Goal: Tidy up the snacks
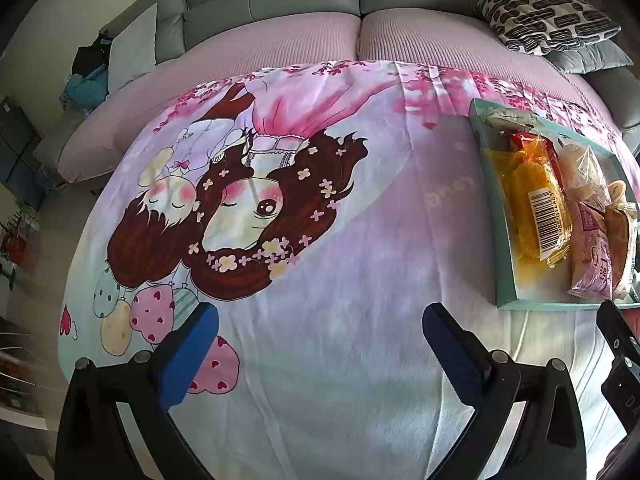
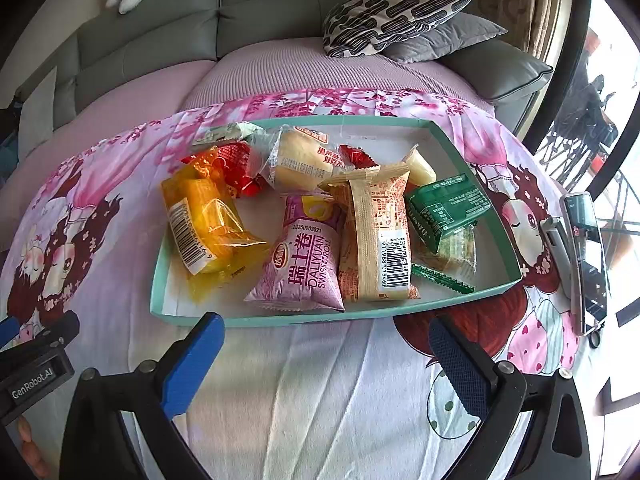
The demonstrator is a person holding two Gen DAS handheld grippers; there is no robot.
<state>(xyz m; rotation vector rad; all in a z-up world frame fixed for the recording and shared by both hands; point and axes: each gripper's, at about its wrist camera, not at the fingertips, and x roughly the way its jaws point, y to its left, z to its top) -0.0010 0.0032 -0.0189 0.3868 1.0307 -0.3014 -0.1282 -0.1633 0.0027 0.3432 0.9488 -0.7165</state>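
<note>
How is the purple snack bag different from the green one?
The purple snack bag is puffy and pillow-shaped; the green snack pack is boxy with flat sides. The purple snack bag lies at the tray's middle front, the green snack pack toward its right. Both are sealed and lie inside the tray.

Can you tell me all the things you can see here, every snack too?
tray: one, teal, on the blanket, holding the snacks
orange packet: one, orange-yellow, tray's left side
Swiss roll packet: one, pink-purple, front middle of tray
tan packet: one, beige with orange print, right of the Swiss roll packet
green packet: one, dark green, tray's right side
red wrappers: two or so, red, toward the back of the tray
pale bun packet: one, clear wrap, back middle
blanket: one, pink cartoon print, over the sofa
cushions: two, one black-and-white patterned, one grey, back of sofa
phone: one, dark, right of tray
left gripper: open, empty
right gripper: open, empty
</note>
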